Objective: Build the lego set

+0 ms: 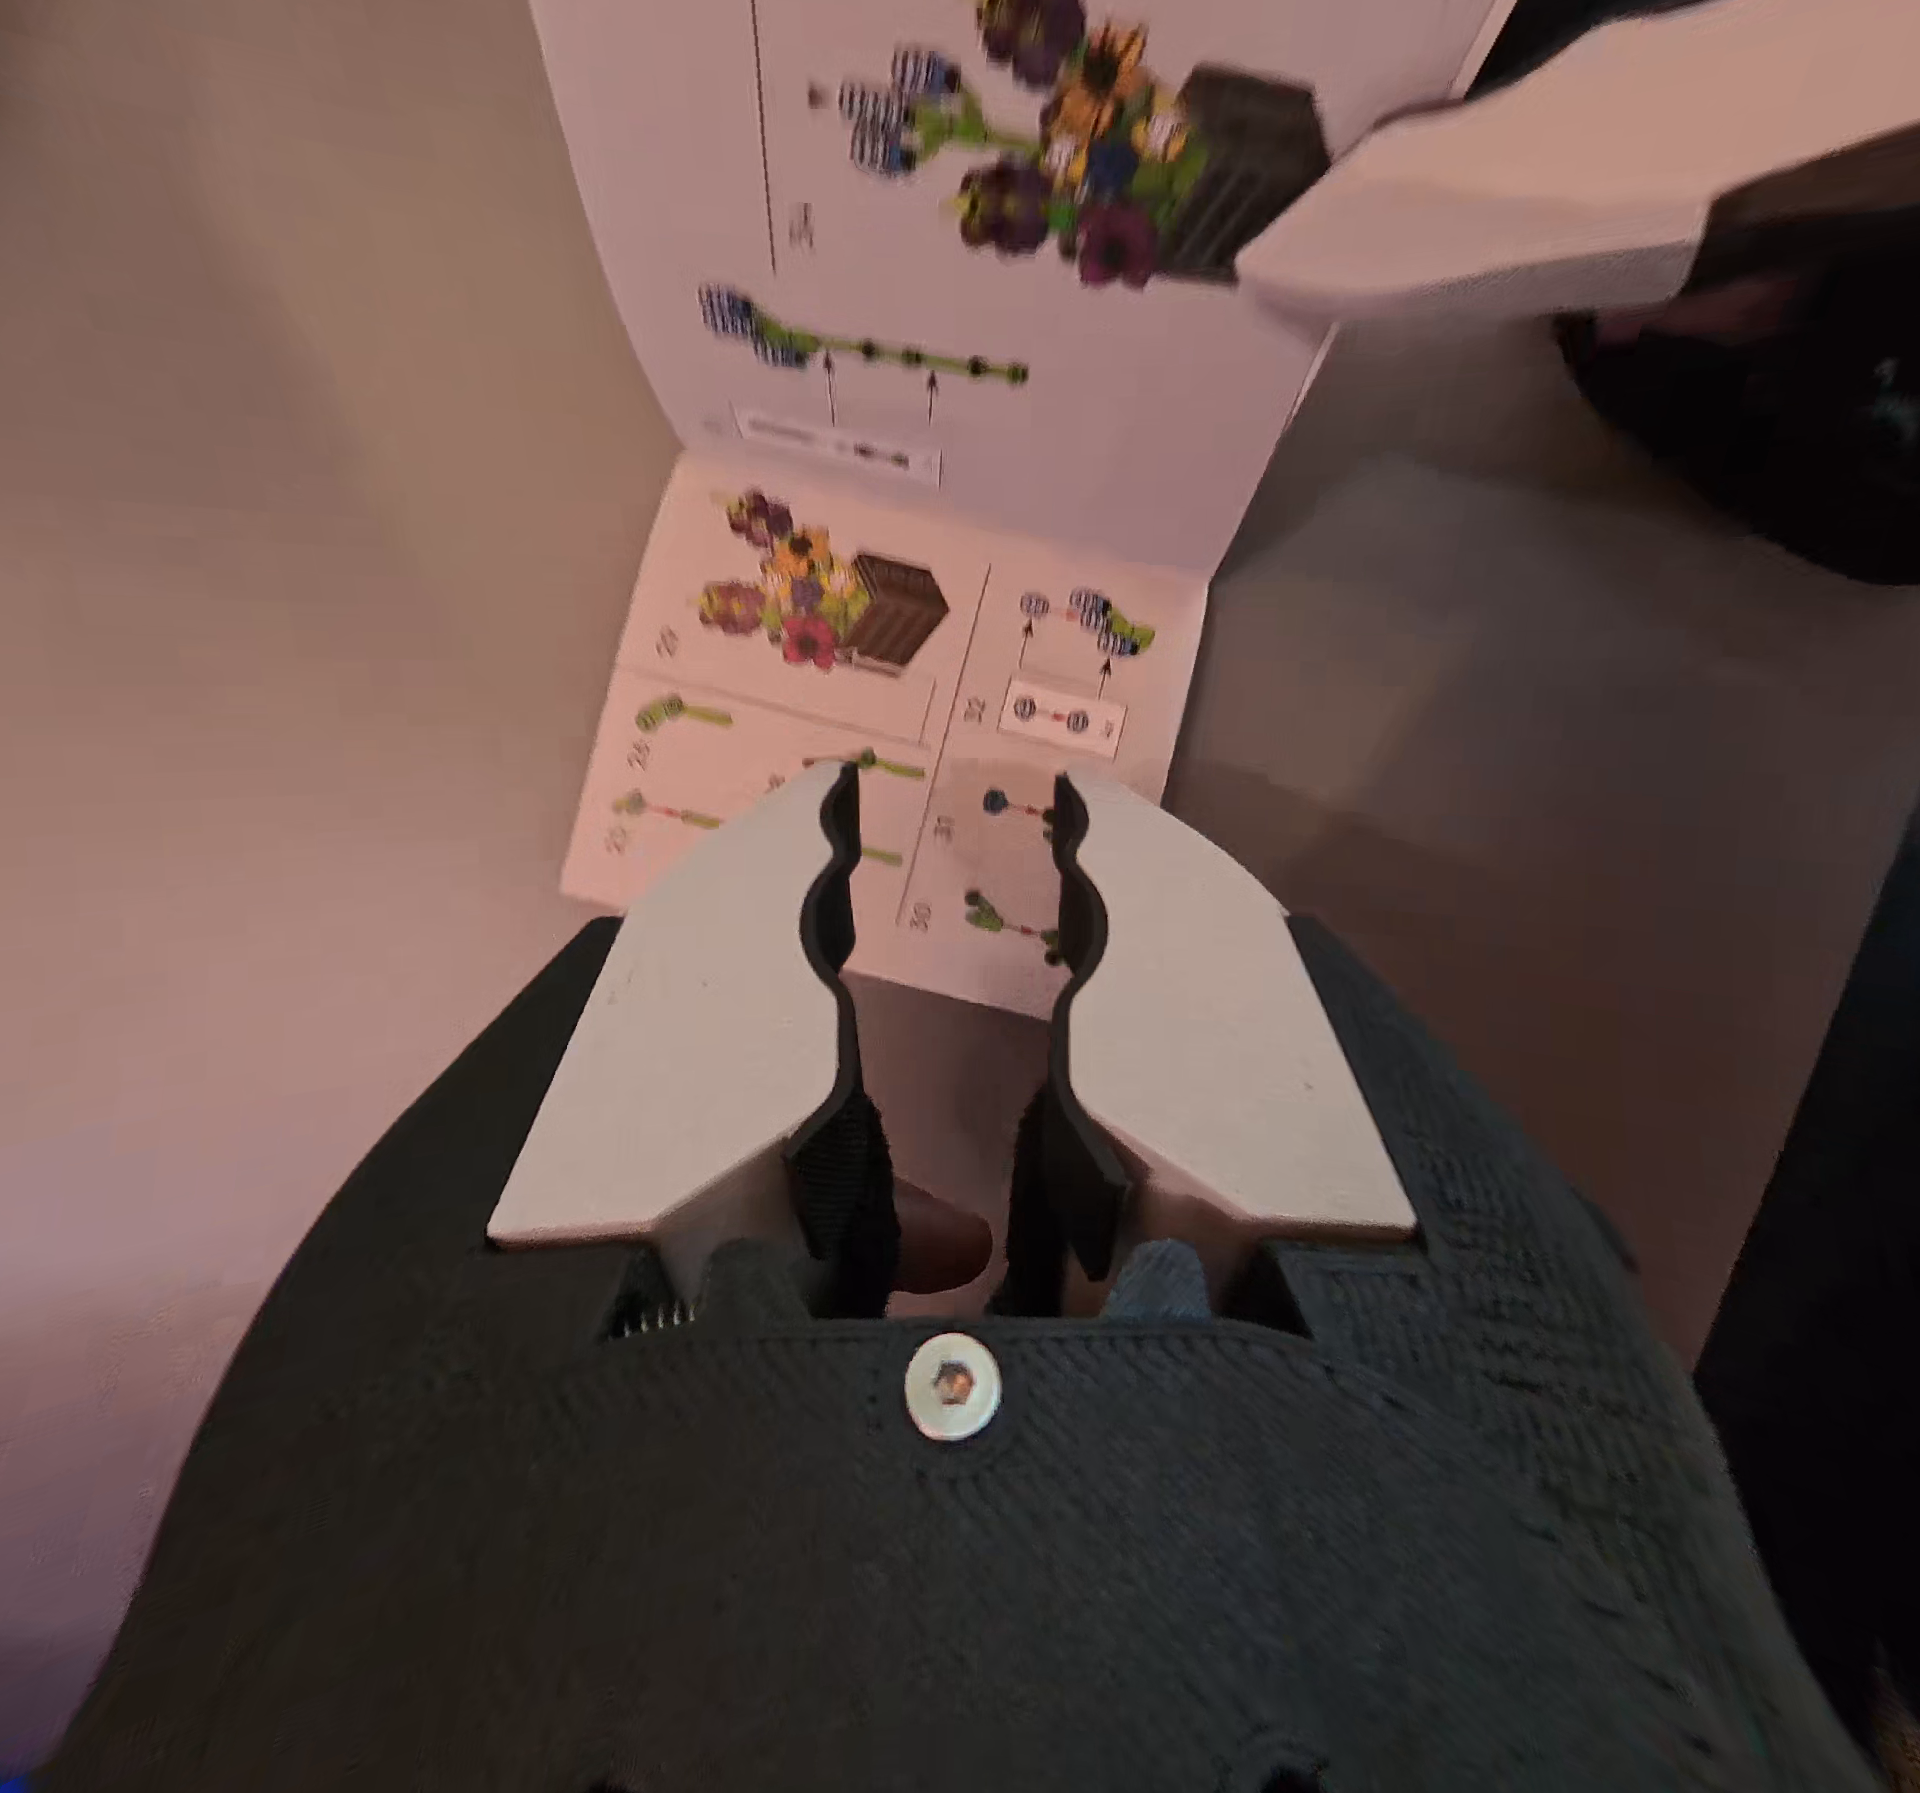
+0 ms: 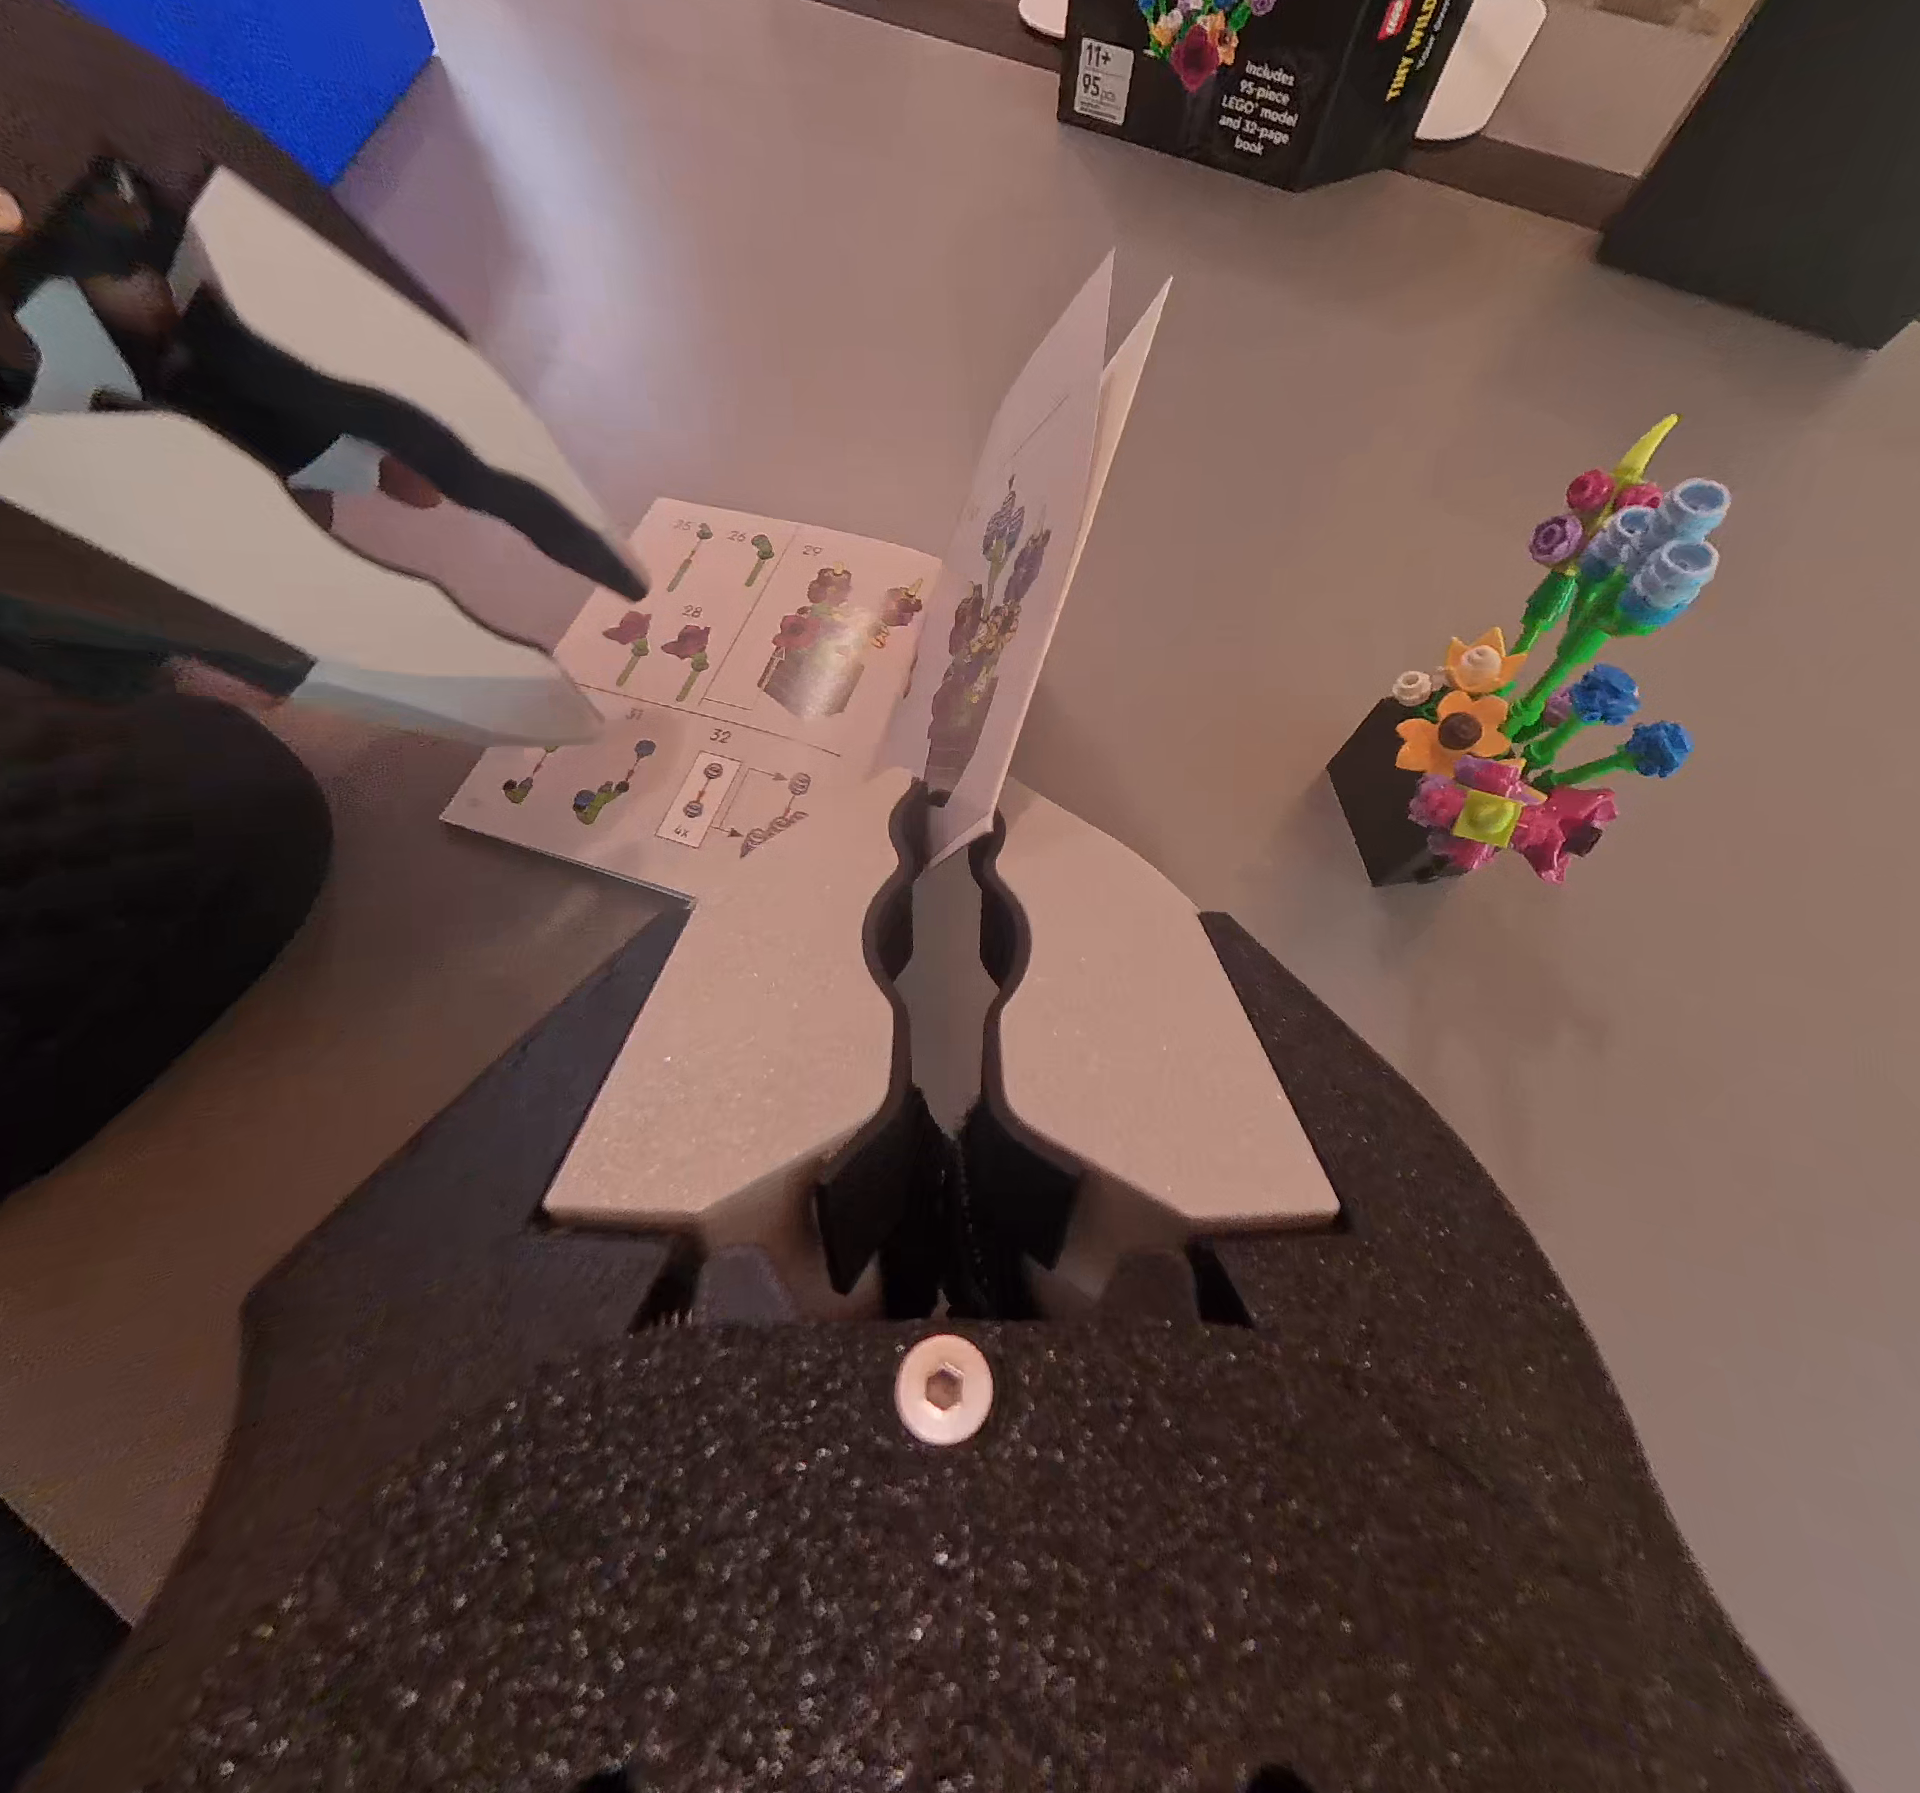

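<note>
On grey table we see instruction booklet lying open; right gripper pinches a raised page, seemingly 2 sheets. Left gripper apart, empty, over booklet. Lego bouquet upright, well right.

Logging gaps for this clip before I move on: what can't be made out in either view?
- Lifted pages, left wrist view: motion blur; right hand-held gripper covers their corner.
- Flat page, left wrist view: left hand-held gripper hides its near steps.
- Flower model, right wrist view: back hidden, absent from the left view.
- Box: cut off by the top edge.
</note>
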### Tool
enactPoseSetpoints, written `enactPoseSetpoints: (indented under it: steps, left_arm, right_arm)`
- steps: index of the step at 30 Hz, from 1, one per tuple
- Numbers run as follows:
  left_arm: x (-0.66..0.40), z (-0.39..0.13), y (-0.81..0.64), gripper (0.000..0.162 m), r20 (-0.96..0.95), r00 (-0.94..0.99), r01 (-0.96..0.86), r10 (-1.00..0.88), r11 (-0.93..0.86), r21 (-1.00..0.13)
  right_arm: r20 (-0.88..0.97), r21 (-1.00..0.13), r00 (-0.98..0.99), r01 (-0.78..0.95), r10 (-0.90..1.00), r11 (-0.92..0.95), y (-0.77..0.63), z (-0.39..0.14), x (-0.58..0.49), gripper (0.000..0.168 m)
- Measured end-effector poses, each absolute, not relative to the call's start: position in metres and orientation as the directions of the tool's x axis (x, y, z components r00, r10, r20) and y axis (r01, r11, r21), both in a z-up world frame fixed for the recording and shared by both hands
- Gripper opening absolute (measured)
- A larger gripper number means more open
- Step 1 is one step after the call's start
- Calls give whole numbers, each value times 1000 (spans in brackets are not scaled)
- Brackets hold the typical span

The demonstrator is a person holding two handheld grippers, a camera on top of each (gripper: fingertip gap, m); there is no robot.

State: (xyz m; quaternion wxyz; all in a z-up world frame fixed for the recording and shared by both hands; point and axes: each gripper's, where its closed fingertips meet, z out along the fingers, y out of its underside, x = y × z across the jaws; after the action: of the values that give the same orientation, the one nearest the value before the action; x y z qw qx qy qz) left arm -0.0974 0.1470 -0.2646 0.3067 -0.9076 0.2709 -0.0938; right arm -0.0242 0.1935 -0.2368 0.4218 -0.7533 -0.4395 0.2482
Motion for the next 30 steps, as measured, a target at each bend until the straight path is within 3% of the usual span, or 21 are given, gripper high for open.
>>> enactPoseSetpoints:
  steps: [9, 15, 30]
  left_arm:
    - [-105, -293, 133, 35, 13, 861, -420, -509, -724, -547]
    - [-103, -294, 134, 34, 25, 863, -407, -505, -722, -560]
    - [-103, -294, 134, 34, 28, 863, -407, -504, -729, -551]
  right_arm:
    - [-94, -810, 536, 449, 839, -378, 204, -254, -7, 14]
    - [-22, -784, 555, 507, 832, -359, 208, -263, 2, 18]
    - [-43, -782, 549, 501, 835, -370, 208, -265, 4, 18]
